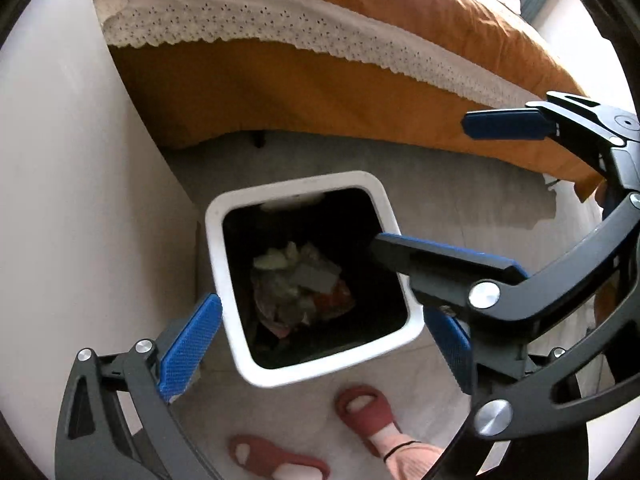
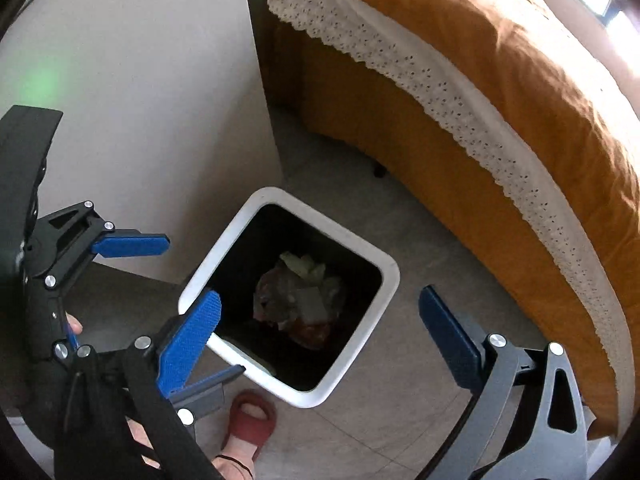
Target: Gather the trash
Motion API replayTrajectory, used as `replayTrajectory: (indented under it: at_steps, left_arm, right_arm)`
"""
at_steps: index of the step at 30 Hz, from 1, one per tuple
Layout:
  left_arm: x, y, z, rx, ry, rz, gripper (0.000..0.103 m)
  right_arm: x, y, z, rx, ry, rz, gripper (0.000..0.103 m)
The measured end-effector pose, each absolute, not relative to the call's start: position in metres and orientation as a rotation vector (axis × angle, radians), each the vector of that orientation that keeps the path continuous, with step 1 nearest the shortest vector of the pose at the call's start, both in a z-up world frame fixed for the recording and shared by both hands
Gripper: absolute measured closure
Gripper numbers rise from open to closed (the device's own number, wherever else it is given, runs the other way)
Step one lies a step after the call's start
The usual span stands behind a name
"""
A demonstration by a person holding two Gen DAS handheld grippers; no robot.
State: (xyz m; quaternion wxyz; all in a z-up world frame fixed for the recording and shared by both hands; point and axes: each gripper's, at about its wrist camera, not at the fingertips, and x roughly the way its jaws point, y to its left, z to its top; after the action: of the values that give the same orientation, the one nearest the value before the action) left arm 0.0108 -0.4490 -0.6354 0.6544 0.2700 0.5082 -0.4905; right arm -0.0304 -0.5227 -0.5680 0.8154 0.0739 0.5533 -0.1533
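A white square trash bin (image 1: pixel 236 344) with a black liner stands on the grey floor, also in the right wrist view (image 2: pixel 384 320). Crumpled trash (image 1: pixel 300 284) lies at its bottom, also seen from the right (image 2: pixel 300 296). My left gripper (image 1: pixel 320 348) is open and empty, its blue pads either side of the bin's near rim. My right gripper (image 2: pixel 328 332) is open and empty above the bin. In the left wrist view the right gripper (image 1: pixel 436 192) reaches in from the right, one finger over the bin's opening. The left gripper (image 2: pixel 180 308) shows at the left of the right wrist view.
A bed with an orange cover and white lace trim (image 1: pixel 320 80) runs behind the bin, also at the right (image 2: pixel 500 100). A white cabinet side (image 1: pixel 80 200) stands to the left. The person's feet in red slippers (image 1: pixel 364 412) are just in front of the bin.
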Motion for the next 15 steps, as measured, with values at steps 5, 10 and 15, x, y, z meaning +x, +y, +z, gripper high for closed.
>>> replayTrajectory:
  at_steps: [5, 10, 15]
  left_arm:
    - [0.012, -0.441, -0.61, 0.604, 1.135, -1.106, 0.004]
    - [0.009, -0.438, -0.574, 0.595, 1.117, -1.1, 0.004]
    - [0.003, -0.435, -0.524, 0.576, 1.082, -1.099, 0.004]
  right_arm:
    - [-0.035, -0.523, -0.545, 0.154, 1.159, -0.345, 0.004]
    - [-0.039, -0.524, -0.514, 0.169, 1.14, -0.367, 0.004]
    - [-0.047, -0.526, -0.47, 0.165, 1.101, -0.392, 0.004]
